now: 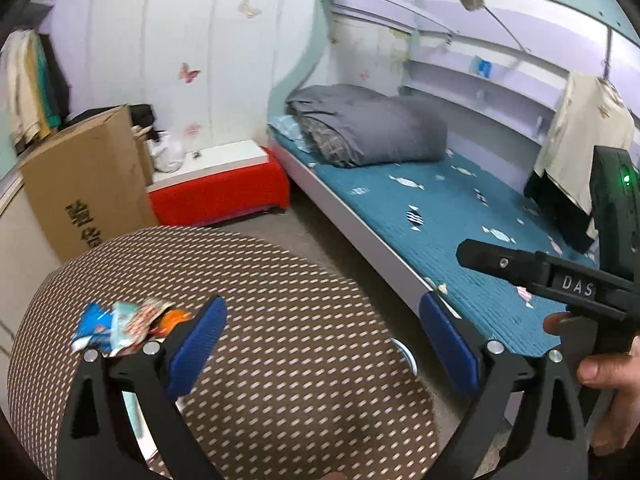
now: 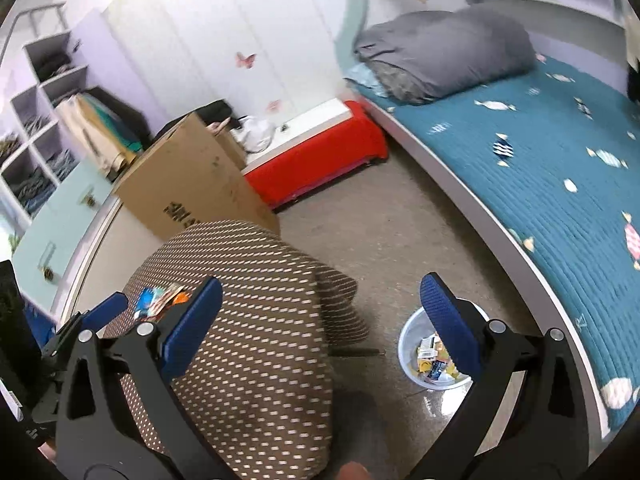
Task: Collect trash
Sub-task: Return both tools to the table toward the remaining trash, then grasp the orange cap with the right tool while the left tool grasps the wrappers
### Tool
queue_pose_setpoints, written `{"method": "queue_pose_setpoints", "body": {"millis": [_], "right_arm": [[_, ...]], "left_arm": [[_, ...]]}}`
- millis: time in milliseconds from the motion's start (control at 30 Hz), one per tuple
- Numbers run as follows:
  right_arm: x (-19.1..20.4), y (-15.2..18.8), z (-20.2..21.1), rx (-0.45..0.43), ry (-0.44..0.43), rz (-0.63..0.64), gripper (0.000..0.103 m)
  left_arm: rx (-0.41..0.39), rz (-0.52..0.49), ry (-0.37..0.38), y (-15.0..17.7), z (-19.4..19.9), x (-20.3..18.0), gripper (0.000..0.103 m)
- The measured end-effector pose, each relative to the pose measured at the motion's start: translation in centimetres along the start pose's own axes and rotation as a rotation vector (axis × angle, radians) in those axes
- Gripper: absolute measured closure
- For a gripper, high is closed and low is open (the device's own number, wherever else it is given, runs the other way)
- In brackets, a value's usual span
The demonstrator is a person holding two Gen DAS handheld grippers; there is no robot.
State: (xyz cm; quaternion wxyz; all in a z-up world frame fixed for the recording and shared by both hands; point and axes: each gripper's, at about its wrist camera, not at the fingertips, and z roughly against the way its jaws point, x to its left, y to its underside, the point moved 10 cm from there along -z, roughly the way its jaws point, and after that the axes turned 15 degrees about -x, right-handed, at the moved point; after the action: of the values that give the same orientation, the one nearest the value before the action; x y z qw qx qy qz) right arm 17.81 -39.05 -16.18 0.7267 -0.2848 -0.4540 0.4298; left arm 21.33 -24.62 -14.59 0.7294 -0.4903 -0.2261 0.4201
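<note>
Landmark: the brown dotted table [image 1: 280, 320], cloth-covered, stood beside the bed [image 1: 460, 208]; all places below are given from it.
Trash: a small heap of wrappers [image 1: 124, 324] lay on the table's top, toward its far-left part, near the side facing the cardboard box [image 1: 88, 184].
Heap's axis: the pile looked stretched roughly left to right across the left view; single pieces were too blurred to tell apart.
Left tongs: the left gripper [image 1: 324, 344] hovered over the table with its blue pads spread wide and nothing between them.
Bearing from left tongs: the heap sat just left of and slightly beyond its left pad [image 1: 200, 340], outside the gap, not centred in it.
Right tongs: the right gripper [image 2: 320, 328] was also spread and empty, held over the table's near-right edge.
Bearing from right tongs: the wrappers [image 2: 158, 300] lay up and to its left, farther off, with the left gripper [image 2: 92, 312] nearer them.
Bin: a pale basin [image 2: 408, 344] with scraps already in it stood on the floor off the table's right side, under the right tongs' right pad.
Nearer hand: the left, by my reading.
Coming move: probably a short shift leftward and forward to straddle the heap.
</note>
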Motion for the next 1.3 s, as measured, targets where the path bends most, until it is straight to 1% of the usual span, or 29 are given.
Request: {"method": "queue_pose_setpoints", "body": {"millis": [133, 233, 333, 567, 633, 700, 767, 800, 833, 867, 900, 933, 967, 1100, 1200, 1267, 1300], "right_arm": [[3.9, 1.2, -1.1, 0.039, -0.035, 0.054, 0.006], [7.1, 1.9, -2.1, 0.063, -0.070, 0.101, 0.006], [10.5, 3.0, -3.6, 0.099, -0.117, 0.135, 0.006], [17.6, 5.8, -7.9, 0.181, -0.184, 0.207, 0.006], [18.7, 6.5, -9.3, 0.194, -0.171, 0.241, 0.006], [19.0, 7.5, -10.7, 0.206, -0.146, 0.293, 0.006], [19.1, 8.9, -12.0, 0.239, -0.130, 0.316, 0.006], [19.4, 9.4, -12.5, 0.246, -0.134, 0.327, 0.008], [19.6, 10.0, -13.1, 0.254, -0.123, 0.364, 0.014], [19.6, 10.5, -13.4, 0.264, -0.110, 0.393, 0.023], [19.6, 11.1, -13.8, 0.275, -0.106, 0.410, 0.028], [19.7, 11.7, -14.1, 0.291, -0.110, 0.420, 0.035], [19.7, 12.0, -14.4, 0.301, -0.109, 0.427, 0.039], [19.9, 12.9, -15.6, 0.304, -0.107, 0.449, 0.046], [20.2, 13.6, -16.5, 0.321, -0.117, 0.466, 0.054], [20.3, 13.8, -16.9, 0.305, -0.114, 0.497, 0.061], [20.3, 13.7, -16.9, 0.296, -0.108, 0.507, 0.071]], "left_arm": [[-0.023, 0.045, -0.087, 0.7, 2.4, 3.9, 0.008], [-0.035, 0.078, -0.179, 1.9, 4.7, 7.8, 0.008], [-0.028, 0.120, -0.254, 3.2, 6.5, 11.8, 0.008], [-0.019, 0.184, -0.365, 5.6, 9.5, 18.6, 0.008], [-0.022, 0.199, -0.388, 6.2, 10.3, 20.2, 0.008], [-0.019, 0.213, -0.398, 6.5, 10.5, 20.9, 0.008], [-0.016, 0.228, -0.408, 7.1, 11.0, 21.9, 0.008], [-0.016, 0.232, -0.413, 7.3, 11.1, 22.1, 0.008], [-0.015, 0.235, -0.418, 7.5, 11.3, 22.5, 0.008], [-0.011, 0.242, -0.424, 7.7, 11.4, 22.9, 0.008], [-0.008, 0.250, -0.425, 7.9, 11.4, 23.1, 0.008], [-0.005, 0.260, -0.425, 8.1, 11.4, 23.4, 0.008], [-0.003, 0.264, -0.425, 8.2, 11.3, 23.3, 0.008], [0.005, 0.257, -0.418, 8.2, 10.5, 23.2, 0.008], [0.001, 0.247, -0.402, 7.8, 9.8, 22.9, 0.008], [0.000, 0.238, -0.386, 7.4, 9.1, 22.7, 0.008], [0.001, 0.231, -0.377, 7.2, 8.7, 22.6, 0.008]]}}
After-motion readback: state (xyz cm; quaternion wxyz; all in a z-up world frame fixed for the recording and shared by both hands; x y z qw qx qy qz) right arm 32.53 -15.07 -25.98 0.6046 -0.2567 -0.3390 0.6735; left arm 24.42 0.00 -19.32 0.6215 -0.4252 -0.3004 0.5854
